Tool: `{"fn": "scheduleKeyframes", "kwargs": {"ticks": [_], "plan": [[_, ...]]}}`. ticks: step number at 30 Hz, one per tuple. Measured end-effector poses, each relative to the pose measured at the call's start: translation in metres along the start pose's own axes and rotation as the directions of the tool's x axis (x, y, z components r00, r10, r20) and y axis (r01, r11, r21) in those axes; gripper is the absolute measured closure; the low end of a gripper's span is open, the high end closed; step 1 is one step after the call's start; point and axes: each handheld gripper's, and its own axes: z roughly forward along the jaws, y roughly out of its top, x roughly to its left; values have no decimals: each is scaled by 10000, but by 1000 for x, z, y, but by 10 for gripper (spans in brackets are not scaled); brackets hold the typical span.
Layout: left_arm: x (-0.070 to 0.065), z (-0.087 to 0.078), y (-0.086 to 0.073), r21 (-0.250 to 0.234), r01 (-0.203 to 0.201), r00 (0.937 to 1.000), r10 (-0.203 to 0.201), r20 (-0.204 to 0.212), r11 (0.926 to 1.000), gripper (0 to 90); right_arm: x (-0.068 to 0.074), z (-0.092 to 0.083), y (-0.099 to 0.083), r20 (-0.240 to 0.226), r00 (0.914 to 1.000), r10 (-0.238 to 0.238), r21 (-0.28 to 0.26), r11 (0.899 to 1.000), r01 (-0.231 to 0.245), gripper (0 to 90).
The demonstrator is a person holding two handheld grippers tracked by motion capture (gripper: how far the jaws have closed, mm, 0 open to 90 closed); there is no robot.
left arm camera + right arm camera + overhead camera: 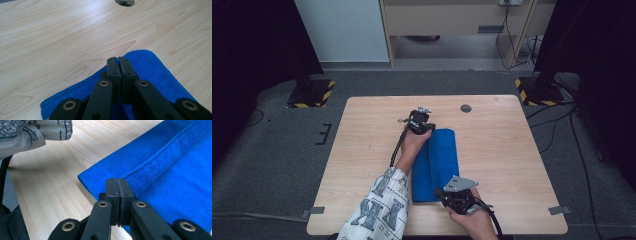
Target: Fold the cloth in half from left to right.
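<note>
Folding a blue towel point(435, 165): both tongs, left point(119, 59) and right point(116, 180), sit closed, empty, at opposite ends; next I regrip an edge.

Even, soft overhead light brightens the wooden table point(492, 150); dark curtains point(252, 50) stay dim. The high view looks slightly soft and low in detail. Close black jaws blur; pale sheen crosses the wood.

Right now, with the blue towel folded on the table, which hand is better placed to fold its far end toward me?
Left, probably. The left gripper sits at the blue towel's far end, jaws shut over that corner. The right gripper is at the near end.
</note>
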Motion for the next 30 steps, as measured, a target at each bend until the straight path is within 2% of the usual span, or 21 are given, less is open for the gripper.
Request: {"fn": "scheduleKeyframes", "kwargs": {"ticks": [7,17,25,30], "plan": [[-12,5,5,-238,71,9999,-68,149,9997,878,-8,-9,-5,188,9998,76,61,10000,-77,889],[-18,13,8,-266,189,9996,-184,192,9995,878,-15,-16,-16,341,9992,192,242,9995,-201,888],[-31,20,15,-191,-65,9995,71,308,9998,879,-22,-26,-21,529,9982,294,244,9992,-307,888],[-35,26,15,64,-254,9994,253,247,9997,878,-24,-27,-24,482,9982,370,367,9986,-388,887]]}}
